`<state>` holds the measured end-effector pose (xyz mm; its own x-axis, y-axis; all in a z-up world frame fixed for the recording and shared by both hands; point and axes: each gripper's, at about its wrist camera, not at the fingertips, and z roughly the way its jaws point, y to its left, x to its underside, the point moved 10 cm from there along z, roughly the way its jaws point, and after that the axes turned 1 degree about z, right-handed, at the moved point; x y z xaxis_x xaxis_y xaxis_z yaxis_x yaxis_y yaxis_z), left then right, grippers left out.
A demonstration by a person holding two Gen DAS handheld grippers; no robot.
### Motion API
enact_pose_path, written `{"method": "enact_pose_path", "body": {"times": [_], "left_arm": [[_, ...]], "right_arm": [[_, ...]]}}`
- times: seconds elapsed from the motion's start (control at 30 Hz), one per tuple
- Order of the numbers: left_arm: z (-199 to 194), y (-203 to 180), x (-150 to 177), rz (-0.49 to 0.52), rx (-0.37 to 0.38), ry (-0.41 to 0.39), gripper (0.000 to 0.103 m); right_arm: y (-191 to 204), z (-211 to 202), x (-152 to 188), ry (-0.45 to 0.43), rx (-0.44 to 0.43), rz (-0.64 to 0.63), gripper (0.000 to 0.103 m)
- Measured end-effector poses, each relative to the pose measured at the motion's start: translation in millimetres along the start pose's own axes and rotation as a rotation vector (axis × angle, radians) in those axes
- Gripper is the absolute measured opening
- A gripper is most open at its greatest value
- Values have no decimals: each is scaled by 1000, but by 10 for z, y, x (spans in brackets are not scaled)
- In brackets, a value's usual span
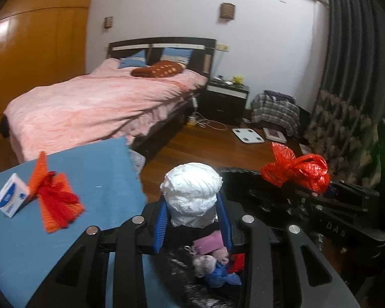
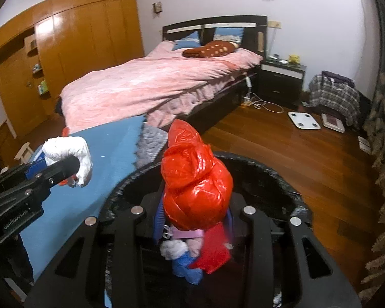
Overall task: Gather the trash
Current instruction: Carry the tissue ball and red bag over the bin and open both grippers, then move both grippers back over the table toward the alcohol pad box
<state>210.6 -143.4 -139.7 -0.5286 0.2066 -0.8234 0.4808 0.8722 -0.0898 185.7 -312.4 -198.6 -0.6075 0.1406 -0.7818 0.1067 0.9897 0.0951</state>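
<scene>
My left gripper is shut on a crumpled white paper wad and holds it over the black-lined trash bin; it also shows in the right wrist view. My right gripper is shut on a crumpled red plastic bag above the bin; the bag also shows in the left wrist view. Pink, blue, white and red scraps lie inside the bin. An orange-red wrapper and a small white-blue box lie on the blue tabletop.
A bed with a pink cover stands behind the table. A nightstand, a white scale, cables and a pile of clothes sit on the wood floor. Curtains hang at the right.
</scene>
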Motion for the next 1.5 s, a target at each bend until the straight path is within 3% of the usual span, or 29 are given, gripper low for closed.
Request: {"method": "enact_pose_path", "body": {"times": [0.17, 0.23, 0.3, 0.33, 0.43, 0.57, 0.8, 1.03, 1.5], "left_arm": [[169, -279, 35, 35, 68, 21, 35], [230, -339, 36, 40, 98, 30, 41], [265, -367, 41, 38, 116, 37, 45], [271, -374, 40, 36, 117, 41, 52], [270, -324, 44, 20, 106, 40, 63], [242, -179, 55, 2, 75, 42, 66], [83, 271, 57, -20, -26, 18, 83], [-139, 1018, 210, -90, -159, 10, 86], [-541, 2676, 731, -225, -446, 31, 86]], "right_arm": [[-323, -8, 87, 5, 50, 38, 38], [-430, -2, 115, 6, 77, 44, 39], [-497, 5, 129, 5, 96, 43, 50], [-525, 12, 135, 3, 104, 44, 60], [-582, 18, 158, -4, 123, 38, 76], [-574, 27, 185, -4, 125, 37, 88], [-358, 44, 136, 10, 86, 36, 97], [187, 177, 18, 3, 12, -5, 97], [1782, 698, -297, 5, -173, -162, 97]]}}
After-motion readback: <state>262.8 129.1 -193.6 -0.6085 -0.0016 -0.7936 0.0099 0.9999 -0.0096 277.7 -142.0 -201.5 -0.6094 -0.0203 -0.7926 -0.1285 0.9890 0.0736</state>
